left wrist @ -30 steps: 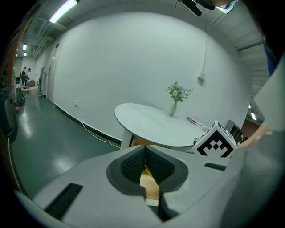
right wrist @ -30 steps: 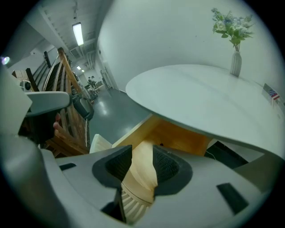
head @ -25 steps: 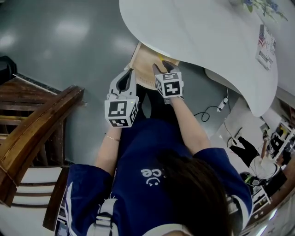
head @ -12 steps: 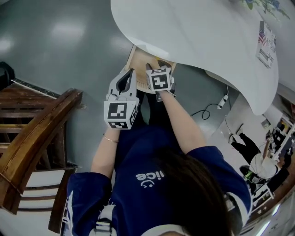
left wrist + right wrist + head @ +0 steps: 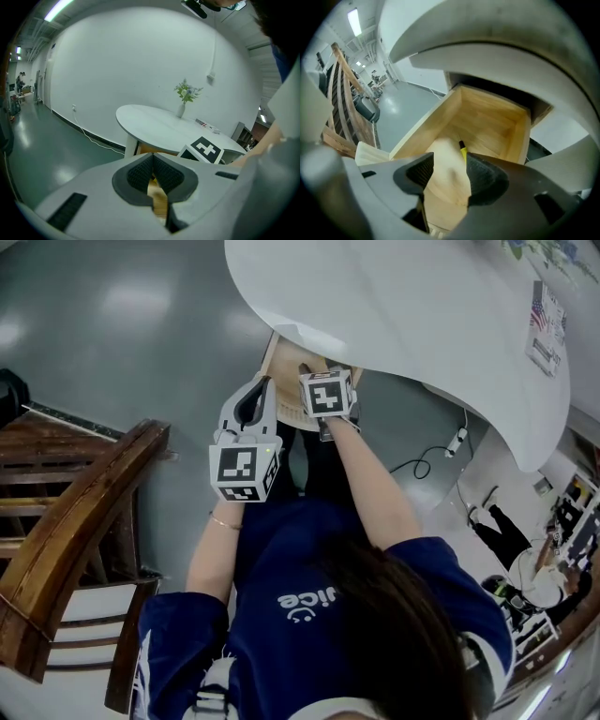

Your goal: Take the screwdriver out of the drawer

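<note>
Head view: The white tabletop (image 5: 394, 306) fills the upper frame. The wooden drawer (image 5: 284, 367) stands pulled out from under its near edge. The right tool (image 5: 319, 381) points steeply down into the drawer, with its marker cube uppermost. The left tool (image 5: 258, 395) is held just beside it, at the drawer's front edge and angled less steeply. A wooden chair (image 5: 75, 521) stands well to the left on the grey floor (image 5: 112, 334). The screwdriver cannot be made out from here.

Left gripper view: The left tool (image 5: 153, 171) is clenched, its pads meeting at the tips with nothing between them. Only a strip of pale wood shows through the slit lower down. Beyond lie the tabletop (image 5: 178, 131), a vase (image 5: 186, 96) of flowers on it, and the right tool's cube (image 5: 206, 150).

Right gripper view: The right tool (image 5: 445, 171) is released, and its jaws have just been opening and stand wide apart over the open drawer (image 5: 487, 122). The screwdriver (image 5: 462, 148) lies inside the drawer. A black and yellow bit of it shows at the upper inner edge of the right-hand pad, and neither pad presses on it. A pale, blurred rounded shape (image 5: 443, 180) sits in the gap between the pads; what it is cannot be told.
</note>
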Action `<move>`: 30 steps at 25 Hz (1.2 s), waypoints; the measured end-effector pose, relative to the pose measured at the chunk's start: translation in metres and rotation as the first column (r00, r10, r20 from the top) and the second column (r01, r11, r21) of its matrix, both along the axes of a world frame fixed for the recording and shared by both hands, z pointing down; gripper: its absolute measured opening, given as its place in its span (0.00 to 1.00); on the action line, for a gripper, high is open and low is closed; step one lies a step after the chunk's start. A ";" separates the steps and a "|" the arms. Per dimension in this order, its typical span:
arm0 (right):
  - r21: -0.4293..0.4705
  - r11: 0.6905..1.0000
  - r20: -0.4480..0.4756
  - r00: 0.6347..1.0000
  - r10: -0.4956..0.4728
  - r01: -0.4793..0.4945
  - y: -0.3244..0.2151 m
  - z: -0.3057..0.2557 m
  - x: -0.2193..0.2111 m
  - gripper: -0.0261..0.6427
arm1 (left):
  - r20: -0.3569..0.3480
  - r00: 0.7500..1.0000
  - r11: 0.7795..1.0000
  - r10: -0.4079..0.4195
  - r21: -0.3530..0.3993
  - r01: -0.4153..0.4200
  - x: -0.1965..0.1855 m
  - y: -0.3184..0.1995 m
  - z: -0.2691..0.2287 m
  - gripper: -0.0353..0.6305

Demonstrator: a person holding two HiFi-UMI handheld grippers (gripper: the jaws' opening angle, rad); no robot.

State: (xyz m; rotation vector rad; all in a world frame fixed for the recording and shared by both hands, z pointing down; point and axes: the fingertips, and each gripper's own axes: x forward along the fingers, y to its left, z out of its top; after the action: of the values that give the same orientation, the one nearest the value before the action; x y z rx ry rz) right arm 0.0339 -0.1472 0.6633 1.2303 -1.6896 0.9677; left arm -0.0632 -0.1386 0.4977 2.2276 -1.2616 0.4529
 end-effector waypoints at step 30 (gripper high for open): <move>-0.020 0.996 -0.059 0.995 0.083 -0.085 -0.011 0.047 0.012 0.34 | -0.005 1.000 0.997 0.019 -0.072 -0.019 0.001 0.013 0.034 0.06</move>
State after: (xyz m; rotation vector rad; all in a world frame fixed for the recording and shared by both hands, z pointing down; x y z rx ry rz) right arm 0.0463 -0.1580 0.7105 1.3114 -1.5889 0.9886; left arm -0.0624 -0.1251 0.5318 2.1807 -1.2038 0.4928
